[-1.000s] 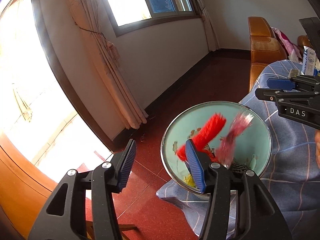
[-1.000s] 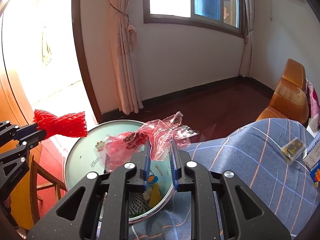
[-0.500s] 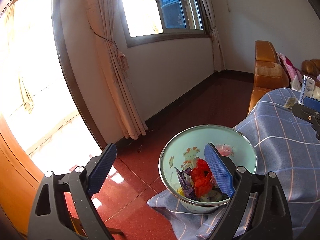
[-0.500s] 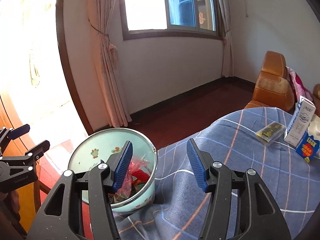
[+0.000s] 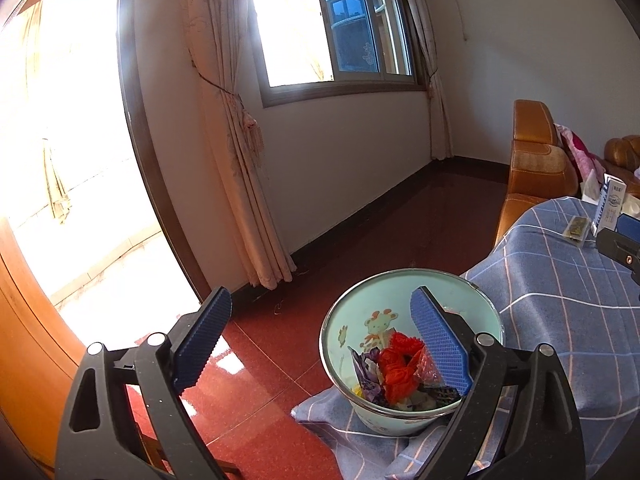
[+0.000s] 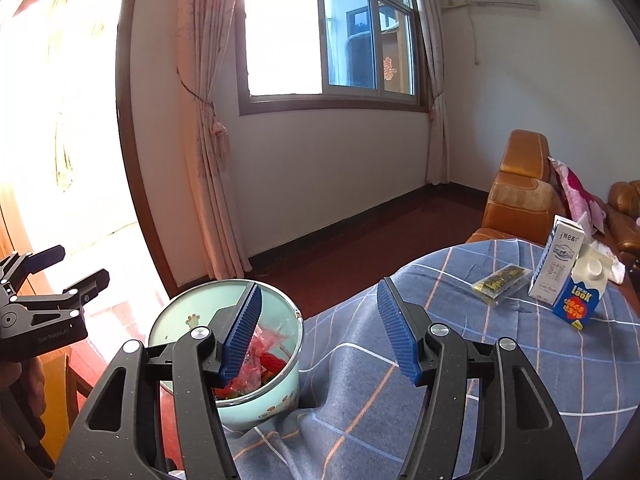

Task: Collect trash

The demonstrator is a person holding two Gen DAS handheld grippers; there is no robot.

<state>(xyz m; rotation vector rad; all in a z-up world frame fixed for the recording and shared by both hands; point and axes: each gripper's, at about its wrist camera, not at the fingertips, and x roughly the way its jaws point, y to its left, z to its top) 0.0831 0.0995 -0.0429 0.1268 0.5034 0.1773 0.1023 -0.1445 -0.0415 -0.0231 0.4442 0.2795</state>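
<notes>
A drop-off step is judged to be just finished. The left gripper [image 5: 320, 338] is seen spread wide with nothing between its pads, and the right gripper [image 6: 320, 330] is likewise parted and empty; both sets of jaws have just been opening, though little in the last instant. The trash already gathered, a red mesh bundle [image 5: 400, 364] and a pink crinkled wrapper [image 6: 260, 354] among other scraps, is found lying inside the pale green bowl [image 5: 362, 320], which is set on the edge of the table covered by a blue checked cloth [image 6: 460, 320]. Neither gripper is touching the bowl or its contents. Further along the cloth, well apart from the bowl, a small gold packet [image 6: 500, 282] is seen lying flat, and just beside it a white carton [image 6: 558, 266] and a blue and white carton [image 6: 580, 294] are standing upright; whether the cartons count as trash cannot be told. The next move is judged to call for the right gripper to be carried across the cloth to the gold packet, lowered with its jaws astride it, and closed. Since the packet is thin and flat against soft cloth, a low approach is likely needed, and cloth could be pinched along with it.
</notes>
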